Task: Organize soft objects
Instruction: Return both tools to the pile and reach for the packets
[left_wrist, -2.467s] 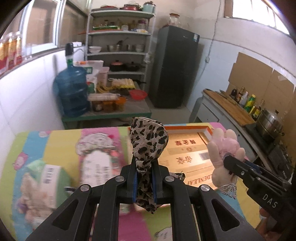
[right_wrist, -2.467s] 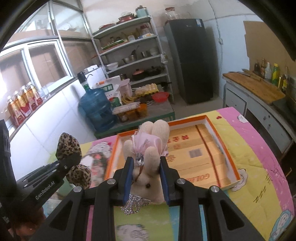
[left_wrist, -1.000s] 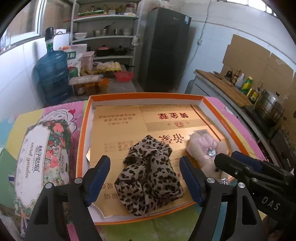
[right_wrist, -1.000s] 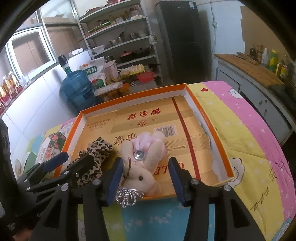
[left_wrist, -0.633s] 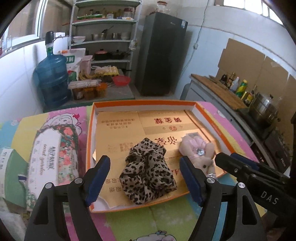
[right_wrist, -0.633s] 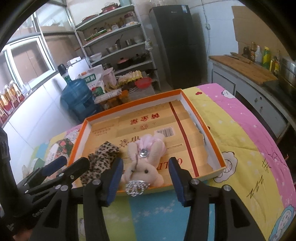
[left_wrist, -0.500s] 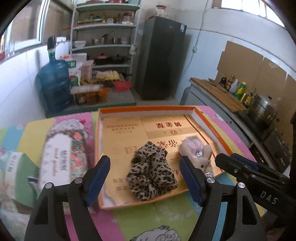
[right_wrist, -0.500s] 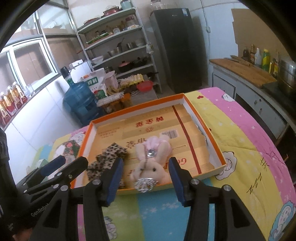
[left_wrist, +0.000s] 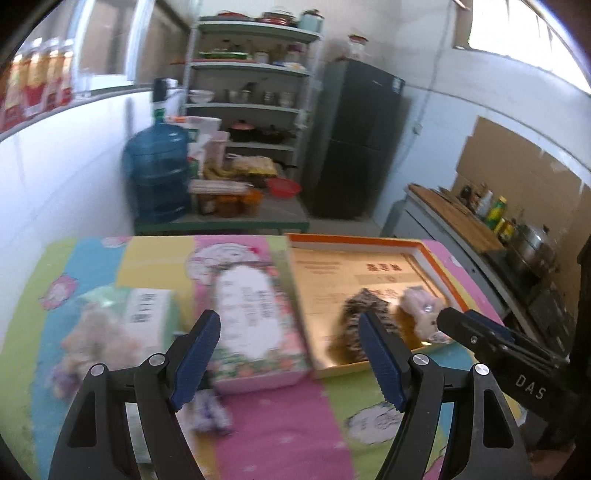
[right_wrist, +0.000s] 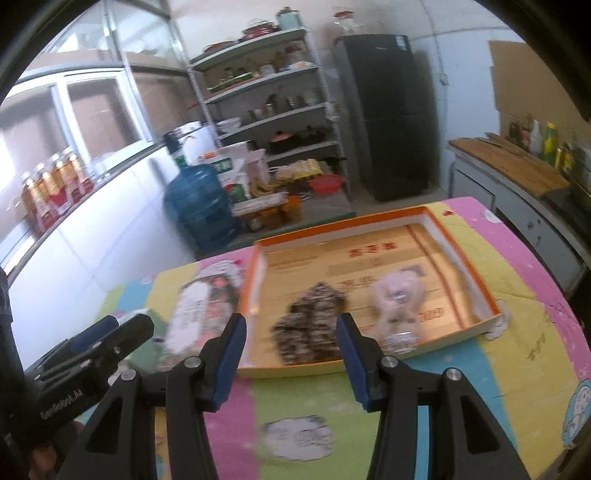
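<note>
An orange-rimmed cardboard tray (right_wrist: 493, 306) lies on the colourful table cover. In it lie a leopard-print scrunchie (right_wrist: 310, 321) and a pink plush bunny (right_wrist: 397, 295) side by side; both also show in the left wrist view, the scrunchie (left_wrist: 356, 306) and the bunny (left_wrist: 419, 308). My left gripper (left_wrist: 288, 345) is open and empty, above a floral tissue pack (left_wrist: 255, 310) left of the tray. My right gripper (right_wrist: 291, 350) is open and empty, in front of the tray's near edge. A pale plush toy (left_wrist: 92, 343) lies blurred at the left.
A green-white box (left_wrist: 147, 306) sits left of the tissue pack. A small purple item (left_wrist: 210, 413) lies near the left fingers. Beyond the table are a blue water jug (left_wrist: 159, 177), shelves (left_wrist: 255, 92), a dark fridge (left_wrist: 354, 140) and a counter (left_wrist: 461, 218) with bottles.
Both grippers have let go of the scrunchie and bunny in the tray and pulled back. The left gripper has swung left over the tissue pack; the view is motion-blurred.
</note>
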